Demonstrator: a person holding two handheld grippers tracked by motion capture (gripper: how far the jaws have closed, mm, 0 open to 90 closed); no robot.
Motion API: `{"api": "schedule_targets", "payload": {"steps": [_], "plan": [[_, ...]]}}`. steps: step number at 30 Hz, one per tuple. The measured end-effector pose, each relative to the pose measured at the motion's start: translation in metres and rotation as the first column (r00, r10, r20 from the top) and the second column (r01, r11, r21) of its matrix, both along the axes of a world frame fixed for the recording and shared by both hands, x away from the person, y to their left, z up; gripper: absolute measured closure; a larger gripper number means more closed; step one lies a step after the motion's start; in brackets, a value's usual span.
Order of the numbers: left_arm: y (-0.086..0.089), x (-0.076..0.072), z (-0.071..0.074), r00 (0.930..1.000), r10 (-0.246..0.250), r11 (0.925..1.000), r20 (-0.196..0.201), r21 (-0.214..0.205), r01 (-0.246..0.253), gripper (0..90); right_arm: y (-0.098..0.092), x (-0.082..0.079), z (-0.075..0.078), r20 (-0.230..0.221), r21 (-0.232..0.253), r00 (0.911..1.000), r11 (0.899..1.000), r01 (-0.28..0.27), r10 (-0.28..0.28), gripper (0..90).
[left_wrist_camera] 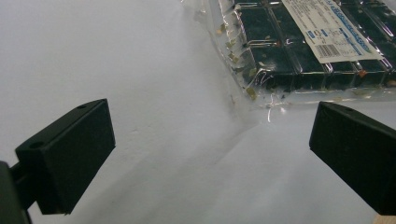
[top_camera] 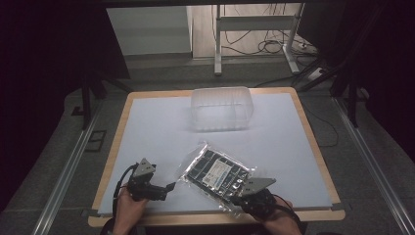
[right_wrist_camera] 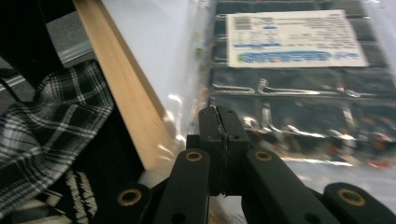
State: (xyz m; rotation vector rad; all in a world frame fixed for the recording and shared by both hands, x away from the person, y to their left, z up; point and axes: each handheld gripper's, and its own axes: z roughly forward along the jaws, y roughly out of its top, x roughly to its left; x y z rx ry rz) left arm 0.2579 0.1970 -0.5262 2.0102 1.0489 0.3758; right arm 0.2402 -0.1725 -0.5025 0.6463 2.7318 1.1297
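Right gripper (right_wrist_camera: pixel 219 122) bottom centre, jaws pressed together on the clear edge of the packet (right_wrist_camera: pixel 299 93). White label (right_wrist_camera: pixel 292 38) top right, table edge (right_wrist_camera: pixel 126 93) left.

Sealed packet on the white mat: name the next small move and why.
Probably lift the packet toward the clear tub. The right gripper has its jaws shut on the packet's plastic edge near the table's front rim, while the left gripper waits open beside it.
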Motion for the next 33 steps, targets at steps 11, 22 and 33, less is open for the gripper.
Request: {"api": "schedule_targets", "payload": {"steps": [11, 22, 33], "plan": [[0.0, 0.0, 0.0, 1.0, -0.001, 1.0, 0.0, -0.003, 0.001, 0.0, 0.03, -0.016, -0.008, -0.008, -0.024, 0.9956, 0.995, -0.093, 0.093, 89.1], [0.001, 0.0, 0.001, 1.0, -0.002, 1.0, 0.005, -0.001, 0.002, 0.0, 0.037, -0.016, -0.017, 0.02, -0.122, 0.9933, 0.986, -0.11, 0.114, 89.2], [0.001, -0.001, 0.001, 1.0, 0.001, 1.0, 0.005, -0.001, -0.001, 0.0, 0.042, -0.022, -0.019, 0.004, -0.139, 0.9868, 0.977, -0.16, 0.162, 89.2]]}}
